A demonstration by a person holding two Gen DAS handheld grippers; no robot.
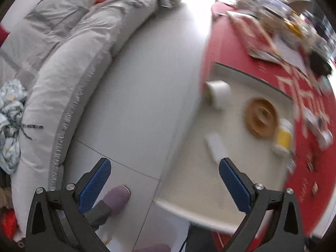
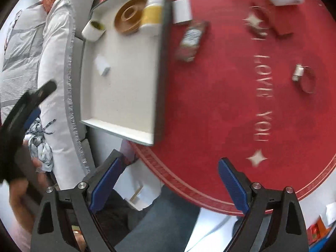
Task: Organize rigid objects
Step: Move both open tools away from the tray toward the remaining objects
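1. Tray (image 2: 117, 96), a shallow white box with a dark rim, sits on the left part of a round red table (image 2: 220, 105) and overhangs the table's left edge toward a grey sofa (image 2: 56, 67).
2. In the tray's far left corner lies a white cup (image 2: 93, 29) tipped on its side. Beside it, along the far edge, rests a brown ring-shaped dish (image 2: 131, 15), and touching that, in the far right corner, a white bottle with a yellow label (image 2: 153, 14). A small white block (image 2: 102, 66) lies alone nearer the tray's middle.
3. Still loose on the table, right of the tray: a white box (image 2: 182, 10) just beside the tray's far right corner, a dark wrapped packet (image 2: 192, 40) a little nearer, and a metal hose clamp (image 2: 304, 77) well apart toward the right edge. Blurred clutter fills the far edge.
4. The left gripper (image 1: 164, 180) hangs over the tray's near left corner and the floor, fingers spread wide, nothing between them.
5. The right gripper (image 2: 170, 180) hovers above the table's near edge, fingers likewise wide apart and empty.
6. Step in hand, as a judgement: between pickups, with four things in the tray and several left outside it.
7. The next move likely calls for sending one gripper to a loose item, the packet or white box being closest to the tray, straddling it, then closing. The view is motion-blurred, so exact shapes are uncertain.
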